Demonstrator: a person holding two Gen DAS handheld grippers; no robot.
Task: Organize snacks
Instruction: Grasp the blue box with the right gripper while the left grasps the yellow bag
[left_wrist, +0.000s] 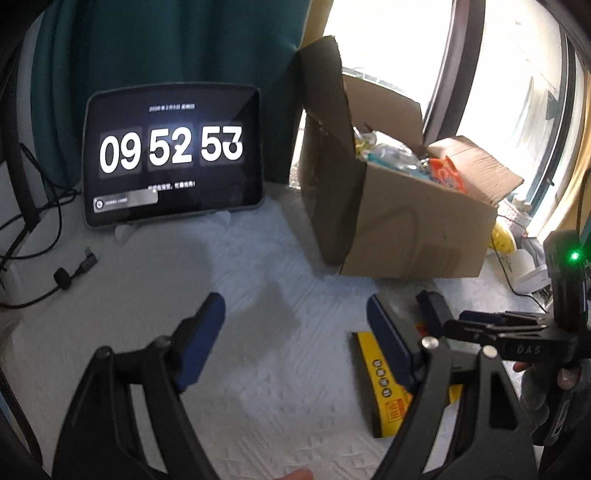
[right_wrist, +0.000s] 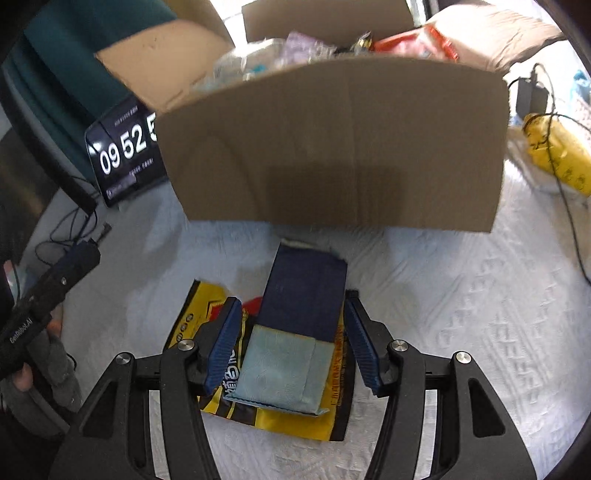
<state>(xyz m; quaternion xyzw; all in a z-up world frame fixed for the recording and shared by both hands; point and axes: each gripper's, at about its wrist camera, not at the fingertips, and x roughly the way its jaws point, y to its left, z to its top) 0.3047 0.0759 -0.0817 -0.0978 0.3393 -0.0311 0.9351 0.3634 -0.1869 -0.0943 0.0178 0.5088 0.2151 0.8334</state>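
An open cardboard box (left_wrist: 406, 218) full of snack packets stands on the white cloth; it fills the top of the right wrist view (right_wrist: 332, 147). In front of it a dark blue and pale blue packet (right_wrist: 295, 332) lies on top of a yellow snack bag (right_wrist: 295, 424). My right gripper (right_wrist: 291, 343) is open, its fingers on either side of the blue packet without touching it. My left gripper (left_wrist: 295, 339) is open and empty over bare cloth. The yellow bag (left_wrist: 384, 387) and the right gripper (left_wrist: 461, 321) show at the lower right of the left wrist view.
A tablet (left_wrist: 173, 155) showing a clock leans at the back left, with cables (left_wrist: 55, 266) beside it. A yellow bag (right_wrist: 557, 158) and a charger with cable (right_wrist: 532, 96) lie right of the box. A teal curtain (left_wrist: 177, 40) hangs behind.
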